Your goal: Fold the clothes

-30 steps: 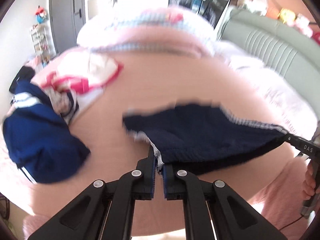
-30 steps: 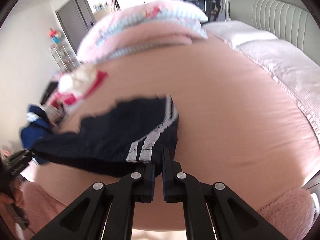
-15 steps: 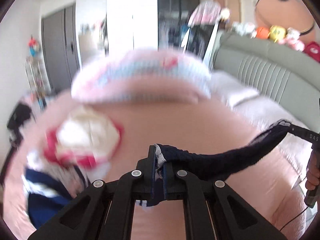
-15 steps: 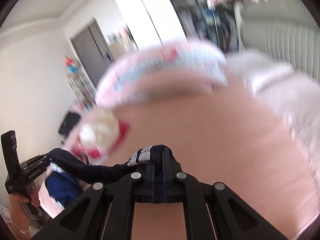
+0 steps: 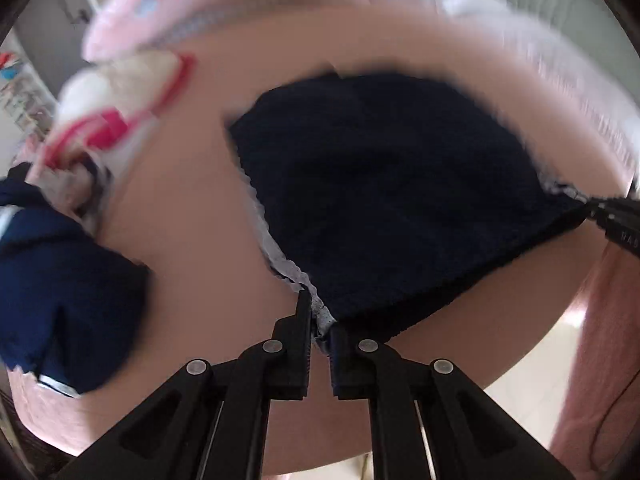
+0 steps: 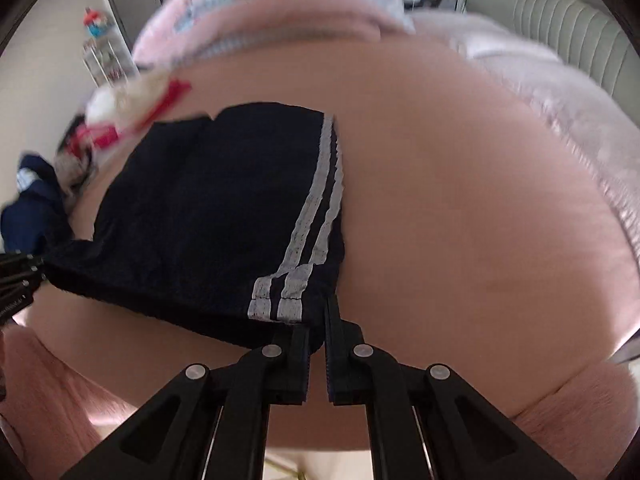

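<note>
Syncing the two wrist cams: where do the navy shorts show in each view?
Left wrist: shorts fill centre to right, near corner pinched by the left gripper, whose jaws are opening; far corner held at the right edge.
Right wrist: shorts sit centre-left, white stripes toward the right gripper, which is shut on the hem.
Shared landmark: the red-and-white garment, upper left in both.

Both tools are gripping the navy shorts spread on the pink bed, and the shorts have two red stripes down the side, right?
Not quite. The stripes on the navy shorts are white, as the right wrist view shows. The rest holds: the left tool and right tool each pinch a corner, over the pink bed.
</note>
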`<state>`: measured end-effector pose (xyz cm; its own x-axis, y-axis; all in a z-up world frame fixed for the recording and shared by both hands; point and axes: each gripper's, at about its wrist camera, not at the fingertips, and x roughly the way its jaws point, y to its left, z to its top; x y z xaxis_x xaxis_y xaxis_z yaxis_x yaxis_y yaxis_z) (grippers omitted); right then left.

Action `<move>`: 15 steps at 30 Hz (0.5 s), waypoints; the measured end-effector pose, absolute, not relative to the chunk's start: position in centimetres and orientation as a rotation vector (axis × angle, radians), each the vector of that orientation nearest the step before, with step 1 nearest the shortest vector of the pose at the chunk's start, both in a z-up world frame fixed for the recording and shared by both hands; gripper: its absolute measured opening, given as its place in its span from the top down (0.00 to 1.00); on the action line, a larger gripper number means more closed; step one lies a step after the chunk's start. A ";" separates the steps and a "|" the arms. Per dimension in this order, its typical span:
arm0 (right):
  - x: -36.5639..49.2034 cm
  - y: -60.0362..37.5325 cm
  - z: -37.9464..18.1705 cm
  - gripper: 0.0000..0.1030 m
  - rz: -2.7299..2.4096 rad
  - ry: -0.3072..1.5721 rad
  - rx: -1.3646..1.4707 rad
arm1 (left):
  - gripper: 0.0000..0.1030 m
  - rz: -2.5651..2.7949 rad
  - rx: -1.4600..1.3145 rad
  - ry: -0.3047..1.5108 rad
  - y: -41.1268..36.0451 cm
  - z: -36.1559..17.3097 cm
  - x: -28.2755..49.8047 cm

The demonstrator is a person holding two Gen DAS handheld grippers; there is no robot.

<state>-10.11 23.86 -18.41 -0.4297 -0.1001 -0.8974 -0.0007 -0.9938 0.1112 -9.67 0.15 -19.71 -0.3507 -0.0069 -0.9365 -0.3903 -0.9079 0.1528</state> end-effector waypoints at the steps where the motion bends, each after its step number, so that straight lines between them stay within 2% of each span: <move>1: -9.7 23.8 -18.9 0.96 -2.614 -0.137 1.628 | 0.93 2.307 -1.662 0.594 0.8 -21.4 -9.4; 3: -9.5 23.6 -18.7 0.92 -2.609 -0.087 1.632 | 0.93 2.324 -1.594 0.702 2.0 -21.0 -8.2; 4: -9.6 23.5 -18.1 0.84 -2.595 -0.066 1.651 | 0.91 2.303 -1.609 0.686 2.1 -20.7 -8.0; 5: -9.6 23.8 -17.6 0.71 -2.594 -0.070 1.636 | 0.89 2.293 -1.627 0.633 1.8 -20.3 -7.9; 6: -9.6 24.0 -17.0 0.65 -2.592 -0.074 1.619 | 0.86 2.282 -1.643 0.579 1.4 -19.9 -7.9; 7: -9.4 24.2 -16.3 0.55 -2.589 -0.075 1.594 | 0.75 2.269 -1.658 0.521 1.0 -19.6 -7.7; 8: -9.1 24.2 -15.6 0.50 -2.574 -0.059 1.578 | 0.57 2.256 -1.666 0.455 0.4 -19.1 -7.6; 10: -8.2 24.1 -14.5 0.48 -2.544 -0.021 1.546 | 0.41 2.257 -1.649 0.365 -0.6 -17.9 -6.9; 15: -6.8 23.9 -12.3 0.48 -2.528 0.030 1.412 | 0.44 2.400 -1.443 0.385 -1.3 -14.7 -5.1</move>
